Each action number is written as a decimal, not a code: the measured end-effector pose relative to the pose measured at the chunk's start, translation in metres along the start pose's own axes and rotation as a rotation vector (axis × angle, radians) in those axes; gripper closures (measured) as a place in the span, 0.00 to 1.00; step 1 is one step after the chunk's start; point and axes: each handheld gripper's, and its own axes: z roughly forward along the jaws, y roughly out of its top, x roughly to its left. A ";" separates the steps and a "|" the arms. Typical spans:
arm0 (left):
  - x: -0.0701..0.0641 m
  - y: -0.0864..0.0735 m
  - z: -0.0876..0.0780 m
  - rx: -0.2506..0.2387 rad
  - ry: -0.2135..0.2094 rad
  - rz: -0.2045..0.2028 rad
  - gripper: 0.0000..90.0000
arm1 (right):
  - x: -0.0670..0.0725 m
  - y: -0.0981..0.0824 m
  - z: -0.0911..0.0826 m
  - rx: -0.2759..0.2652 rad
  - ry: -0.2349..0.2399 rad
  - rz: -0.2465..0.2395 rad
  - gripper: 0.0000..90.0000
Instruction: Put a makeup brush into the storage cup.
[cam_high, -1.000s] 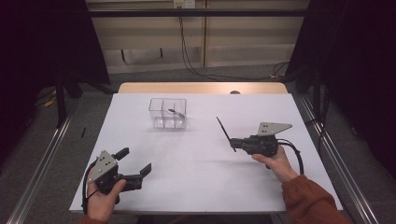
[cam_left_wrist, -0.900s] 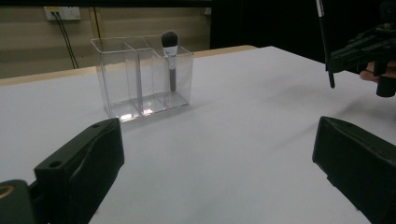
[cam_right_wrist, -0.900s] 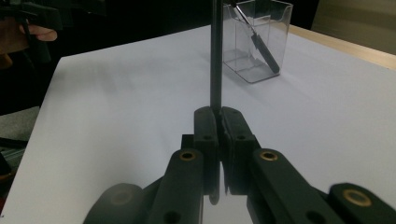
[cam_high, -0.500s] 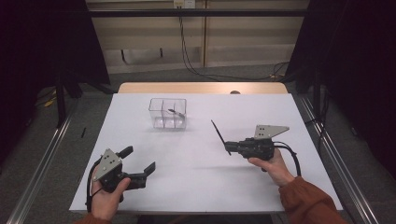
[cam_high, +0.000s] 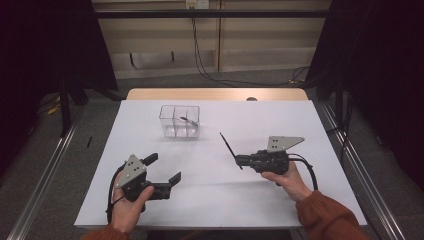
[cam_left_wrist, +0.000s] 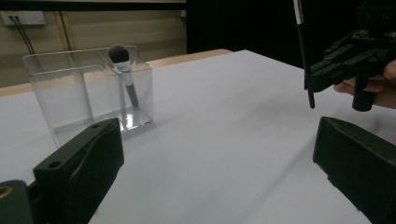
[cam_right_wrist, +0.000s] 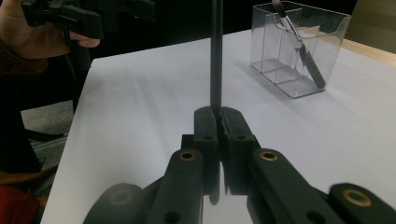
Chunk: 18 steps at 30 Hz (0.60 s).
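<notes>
The thin black stick slants up and away toward the clear organizer, pinched by the right gripper near its lower end. 1 makeup brush leans in an end compartment of the organizer. The left gripper, jaws spread and empty, sits nearer the person, level.

On the white tabletop, a clear divided box stands near the far edge, with a small brush leaning in it. The right gripper, toward the right edge, clamps a thin black stick. The left gripper, jaws apart, sits near the front-left corner.
</notes>
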 end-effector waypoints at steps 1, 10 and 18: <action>-0.002 0.001 0.002 0.001 -0.005 0.003 0.02 | 0.001 0.000 0.001 0.001 0.005 0.000 0.96; -0.017 0.015 0.022 -0.010 -0.064 0.052 0.04 | 0.012 0.001 0.008 -0.001 0.038 -0.006 0.96; -0.031 0.025 0.047 -0.018 -0.119 0.065 0.05 | 0.017 0.001 0.012 -0.001 0.049 0.003 0.96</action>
